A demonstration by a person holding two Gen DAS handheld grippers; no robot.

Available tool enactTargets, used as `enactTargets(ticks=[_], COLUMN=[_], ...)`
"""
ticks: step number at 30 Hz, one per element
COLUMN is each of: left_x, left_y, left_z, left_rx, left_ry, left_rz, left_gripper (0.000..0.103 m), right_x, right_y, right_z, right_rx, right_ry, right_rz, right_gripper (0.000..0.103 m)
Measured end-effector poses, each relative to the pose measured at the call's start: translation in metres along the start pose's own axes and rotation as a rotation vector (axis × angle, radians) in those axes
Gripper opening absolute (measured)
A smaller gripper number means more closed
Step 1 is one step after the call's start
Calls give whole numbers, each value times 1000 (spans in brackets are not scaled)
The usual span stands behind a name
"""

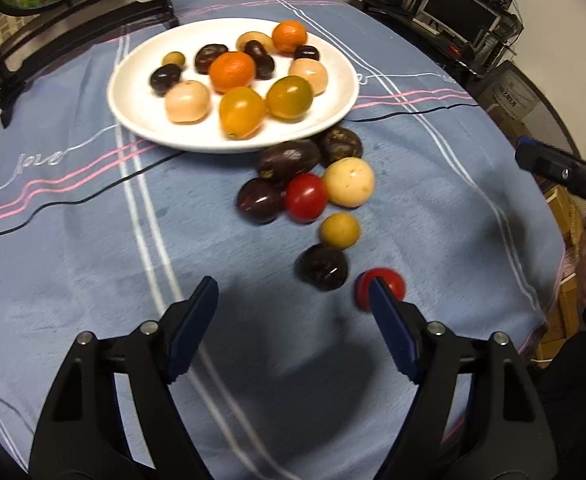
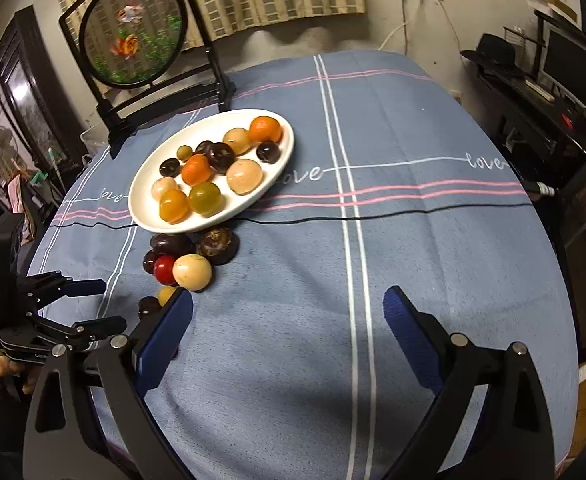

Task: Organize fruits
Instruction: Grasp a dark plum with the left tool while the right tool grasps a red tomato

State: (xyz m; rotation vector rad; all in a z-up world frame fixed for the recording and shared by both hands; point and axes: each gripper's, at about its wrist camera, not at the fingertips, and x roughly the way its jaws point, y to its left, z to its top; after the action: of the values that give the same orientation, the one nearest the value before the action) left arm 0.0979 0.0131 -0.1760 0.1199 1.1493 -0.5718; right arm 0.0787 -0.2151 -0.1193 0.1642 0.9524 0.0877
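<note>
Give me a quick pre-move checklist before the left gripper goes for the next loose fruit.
1. Left gripper open with nothing between the pads: ok.
2. Right gripper open and holding nothing: ok.
3. Small red fruit visible: not ok, the left gripper's right finger partly hides it.
4. White plate has bare space: ok.
5. Loose fruits left on the tablecloth: ok, several.
6. Red fruit lying still: cannot tell, blurred.

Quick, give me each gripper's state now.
Left gripper: open, holding nothing.
Right gripper: open, holding nothing.
</note>
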Motion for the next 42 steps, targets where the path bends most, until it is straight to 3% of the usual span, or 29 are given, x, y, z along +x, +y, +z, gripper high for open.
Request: enactTargets(ticks=[2,5,13,21,30,34,38,40,42], left_x=[5,13,27,34,35,18,-4,-15,-24], left_y=[-3,-6,-6,-4,-7,5,25,36,44], left_z=[3,6,12,12,11,6,-5,-15,-27], left_rx=[7,15,2,-12,-2,-48,-111,-153,-185], left_ry=[6,22,38,57,46,6,-30,-41,-48], left_rz=[-11,-33,-65,-96,-81,-58,-16,3,23], left_gripper=[74,62,58,40,31,31,31,31,31], right_x=[0,0,-2,0,2,6,22,35,45], right_y=[-1,-3,-7,-5,3,20,57,81,99], right_z=[-1,-3,-6,-6,-6,-9,-16,-24,-30], right_rx=[6,10,21,12,-22,-98,-254,-354,-422], right_ry=[3,9,17,25,30,37,94,136,171], right_rz=[-4,-12,-30,-31,-8,46,114,150,182], right_gripper=[96,96,96,96,96,96,96,92,79])
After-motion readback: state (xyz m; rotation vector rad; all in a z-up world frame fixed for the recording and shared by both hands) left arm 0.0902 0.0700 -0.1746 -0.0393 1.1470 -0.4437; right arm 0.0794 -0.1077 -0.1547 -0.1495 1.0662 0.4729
